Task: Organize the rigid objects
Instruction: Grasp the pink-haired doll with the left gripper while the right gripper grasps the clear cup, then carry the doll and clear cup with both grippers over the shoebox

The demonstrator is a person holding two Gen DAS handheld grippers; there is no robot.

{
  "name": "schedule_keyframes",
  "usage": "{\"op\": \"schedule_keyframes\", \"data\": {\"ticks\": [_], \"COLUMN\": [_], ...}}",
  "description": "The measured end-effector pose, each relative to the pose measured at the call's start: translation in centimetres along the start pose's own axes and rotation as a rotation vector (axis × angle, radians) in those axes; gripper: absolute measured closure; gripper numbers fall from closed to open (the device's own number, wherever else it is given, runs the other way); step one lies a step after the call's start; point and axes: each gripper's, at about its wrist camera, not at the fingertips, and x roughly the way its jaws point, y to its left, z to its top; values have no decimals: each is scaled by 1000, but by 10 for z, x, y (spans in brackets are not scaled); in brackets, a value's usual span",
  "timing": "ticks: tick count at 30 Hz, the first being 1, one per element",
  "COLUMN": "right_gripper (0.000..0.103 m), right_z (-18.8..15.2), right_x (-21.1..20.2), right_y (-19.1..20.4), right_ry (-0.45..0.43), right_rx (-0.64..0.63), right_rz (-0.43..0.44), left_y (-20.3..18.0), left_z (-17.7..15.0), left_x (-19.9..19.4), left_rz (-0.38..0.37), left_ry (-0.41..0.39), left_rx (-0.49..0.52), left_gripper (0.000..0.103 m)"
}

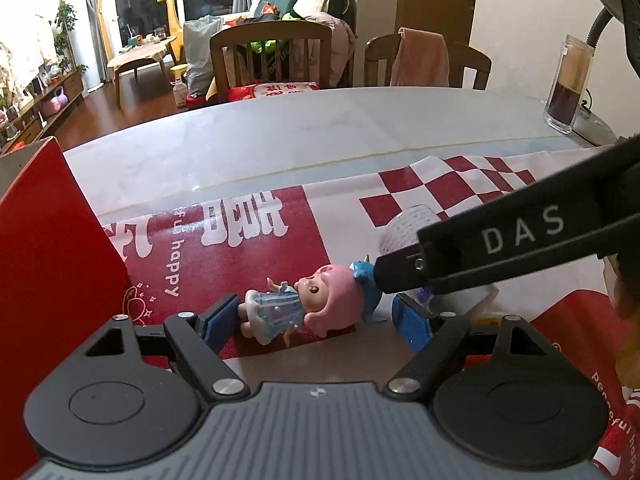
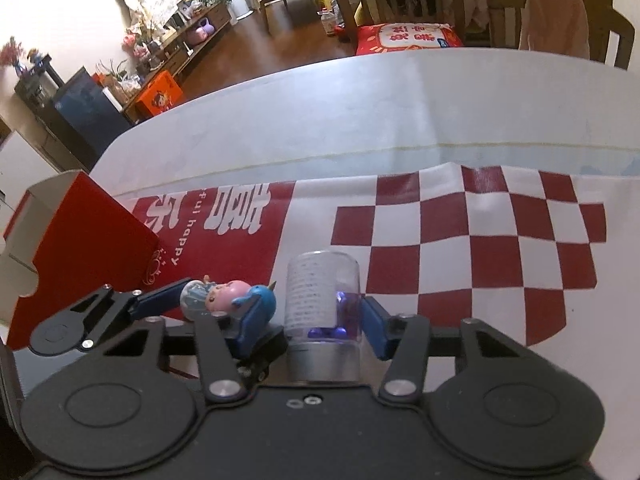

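Observation:
A small doll (image 1: 296, 308) with pink hair, a blue dress and a blue horned hat lies on its back on the red and white mat (image 1: 248, 248). My left gripper (image 1: 316, 324) stands open around it, one blue pad by the feet and one past the hat, neither pressing. A clear jar (image 2: 324, 312) with a purple figure inside stands upright just right of the doll (image 2: 224, 296). My right gripper (image 2: 316, 330) is shut on this jar, with its blue pads against both sides. In the left wrist view the right gripper's black finger (image 1: 400, 276) hides most of the jar.
A red box (image 1: 48, 260) stands upright at the left, close to my left gripper. A tall clear container (image 1: 568, 84) with dark contents stands at the far right of the table. Two wooden chairs (image 1: 272, 56) are behind the table's far edge.

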Motion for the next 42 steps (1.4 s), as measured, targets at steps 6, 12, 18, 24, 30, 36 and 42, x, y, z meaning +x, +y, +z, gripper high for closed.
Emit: {"op": "schedule_keyframes", "data": {"ticks": [6,12,18,24,30,36,42], "right_gripper": [62,63,63,63,63,63,63], "right_z": [-1,-4,-3,-5,-5,-7,-14], "right_x": [1,-9,-35,-68,-104,-130,-143], "right_y": [-1,1,5,14,25,42,64], "right_ry": [-3,-32,-72,-99,-124,-140,-143], "right_rx": [13,21,32,13,0,-16,-31], "right_rz": [-13,-16,-20,-21,-24,-40,-31], "left_y": [2,3,6,7,8,11,24], "left_z": [2,1,4,9,15,21,23], "left_x": [2,-2,-16,-41,-73,-106,-137], "left_rz": [11,3,-7,-17,-38,-49,-57], "left_ry": [2,-5,-20,-39,-60,-69,-75], "left_rx": [-3,-14,-48,-74,-103,-112,-121], "left_gripper": [28,28,28,28,28,28,28]}}
